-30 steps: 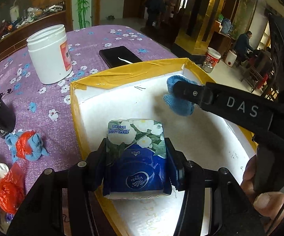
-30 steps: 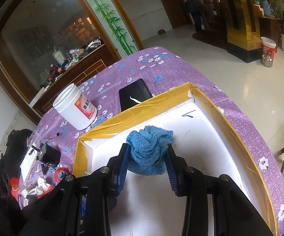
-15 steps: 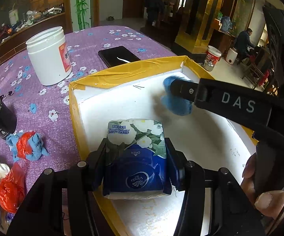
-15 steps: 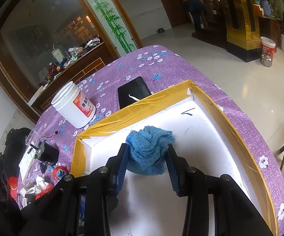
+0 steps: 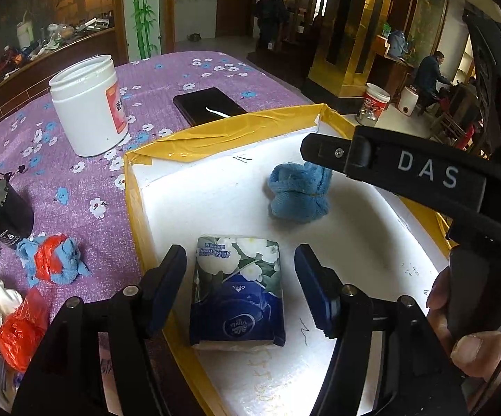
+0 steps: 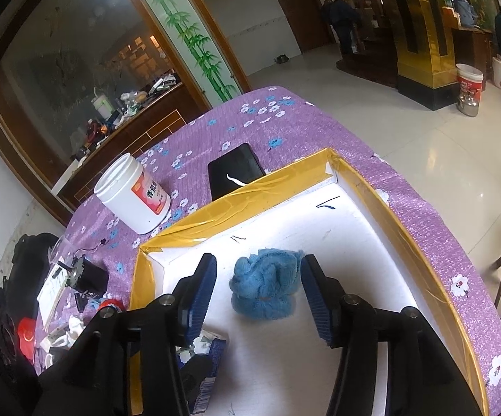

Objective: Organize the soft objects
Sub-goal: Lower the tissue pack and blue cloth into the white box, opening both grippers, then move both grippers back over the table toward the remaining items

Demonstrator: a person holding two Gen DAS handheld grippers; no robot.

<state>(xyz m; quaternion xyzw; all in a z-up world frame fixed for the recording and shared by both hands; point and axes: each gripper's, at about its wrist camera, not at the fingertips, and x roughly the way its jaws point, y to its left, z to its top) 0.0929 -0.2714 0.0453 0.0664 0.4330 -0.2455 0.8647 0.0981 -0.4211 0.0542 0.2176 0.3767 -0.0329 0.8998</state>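
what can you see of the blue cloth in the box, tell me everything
The blue cloth is a fuzzy, towel-like fabric bunched into a loose, crumpled lump. It lies on the white floor of the yellow-edged box, beyond the tissue pack. It sits between the right hand-held gripper's blue pads, which are opening and stand clear of it. Only the box floor touches it.

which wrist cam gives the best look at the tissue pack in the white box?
Left wrist. The tissue pack lies whole and centred between the left gripper's opening jaws, pads clear of it, print readable. The right wrist view shows only a corner of it, behind the right gripper's left finger.
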